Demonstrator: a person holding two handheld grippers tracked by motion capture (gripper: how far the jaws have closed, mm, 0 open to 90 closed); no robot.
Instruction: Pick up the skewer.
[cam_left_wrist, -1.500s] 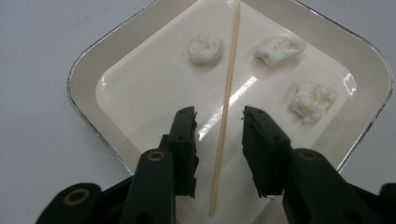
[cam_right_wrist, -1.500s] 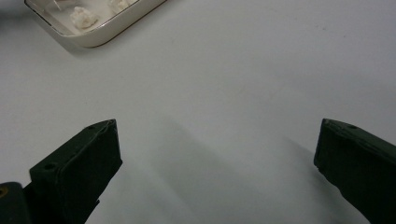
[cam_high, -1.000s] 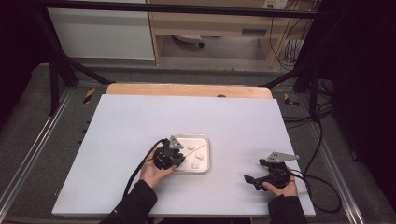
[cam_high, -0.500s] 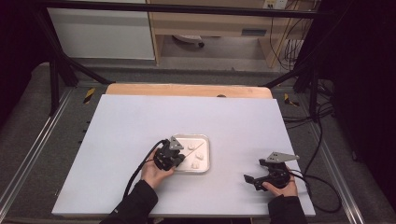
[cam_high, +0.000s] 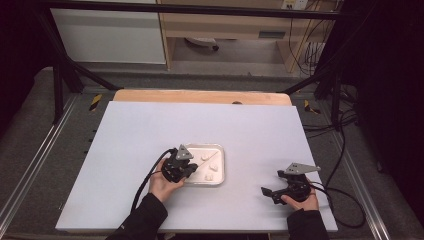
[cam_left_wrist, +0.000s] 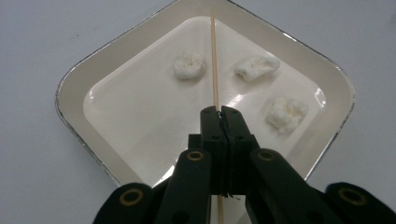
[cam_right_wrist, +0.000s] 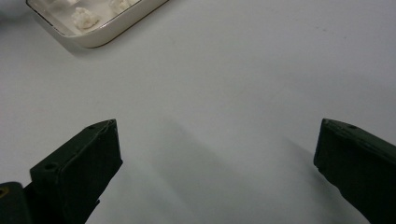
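Observation:
A square white tray (cam_high: 220, 176) (cam_left_wrist: 74, 93) (cam_right_wrist: 116, 28) lies near the table's front middle, holding three white marshmallow pieces (cam_left_wrist: 189, 64) (cam_left_wrist: 256, 66) (cam_left_wrist: 286, 112). My left gripper (cam_high: 186, 169) (cam_left_wrist: 220, 112) is over the tray's left side, shut on a thin wooden skewer (cam_left_wrist: 215, 60) that points out across the tray between the pieces. My right gripper (cam_high: 267, 192) (cam_right_wrist: 215, 158) rests low over the bare table at the front right, its jaws wide apart with nothing between them.
The white tabletop (cam_high: 200, 125) has a wooden edge (cam_high: 200, 96) at the back. Cables (cam_high: 345, 195) trail off the right side. Metal rails (cam_high: 30, 165) flank the table.

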